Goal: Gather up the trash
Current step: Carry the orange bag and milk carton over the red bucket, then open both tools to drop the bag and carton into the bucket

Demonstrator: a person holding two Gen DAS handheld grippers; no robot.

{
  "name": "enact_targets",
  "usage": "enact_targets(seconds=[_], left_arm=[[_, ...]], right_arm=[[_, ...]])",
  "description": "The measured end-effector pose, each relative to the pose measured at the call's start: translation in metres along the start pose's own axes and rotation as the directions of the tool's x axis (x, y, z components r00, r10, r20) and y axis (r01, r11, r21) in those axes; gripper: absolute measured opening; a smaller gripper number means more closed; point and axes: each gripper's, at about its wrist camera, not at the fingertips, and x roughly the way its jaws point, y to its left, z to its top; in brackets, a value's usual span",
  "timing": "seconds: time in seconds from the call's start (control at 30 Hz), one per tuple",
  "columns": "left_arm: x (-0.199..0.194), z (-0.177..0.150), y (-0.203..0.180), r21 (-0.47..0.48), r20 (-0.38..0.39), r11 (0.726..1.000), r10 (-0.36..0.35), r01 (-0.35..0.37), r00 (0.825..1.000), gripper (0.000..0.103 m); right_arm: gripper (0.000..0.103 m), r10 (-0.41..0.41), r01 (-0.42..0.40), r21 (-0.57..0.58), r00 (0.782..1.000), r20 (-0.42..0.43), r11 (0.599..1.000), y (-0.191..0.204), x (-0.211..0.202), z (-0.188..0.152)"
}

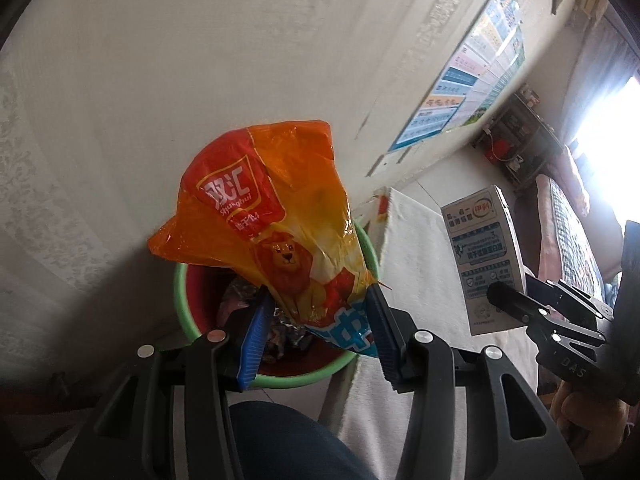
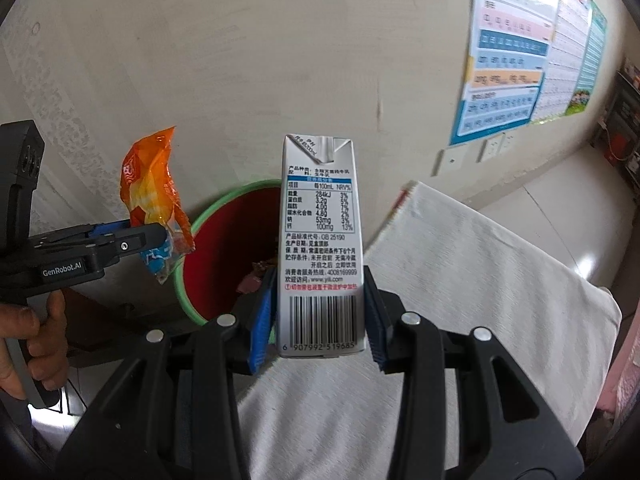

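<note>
The left gripper (image 1: 316,320) squeezes an orange snack bag (image 1: 276,216) (a lion is printed on it) and holds it up over the bin (image 1: 182,300). The right gripper (image 2: 318,320) squeezes a milk box (image 2: 320,240) upright, near the bin's edge. Behind stands a white wall (image 2: 200,60) with a poster (image 2: 508,52).

We see snack wrapper (image 1: 264,216): glossy, crinkled orange plastic film. Milk carton (image 2: 320,240): smooth coated paper, faint sheen. Bin (image 2: 224,248): smooth plastic, red inside, green rim. We note matt white cloth (image 2: 460,280) beside it; blue ribbed pads (image 1: 254,340) on matt black jaws.
</note>
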Motion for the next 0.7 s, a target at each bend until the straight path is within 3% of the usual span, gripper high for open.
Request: enact_targets(seconds=[0.43, 0.7], left_arm=[[0.003, 0.007, 0.038, -0.049, -0.007, 0.999, 0.009, -0.009, 1.000, 0.045], [0.018, 0.010, 0.049, -0.075, -0.035, 0.996, -0.045, 0.043, 0.998, 0.045]], right_arm=[[0.039, 0.059, -0.062, -0.048, 0.997, -0.048, 0.997, 0.038, 0.049, 0.022], [0.039, 0.064, -0.069, -0.052, 0.994, -0.087, 0.996, 0.043, 0.076, 0.021]])
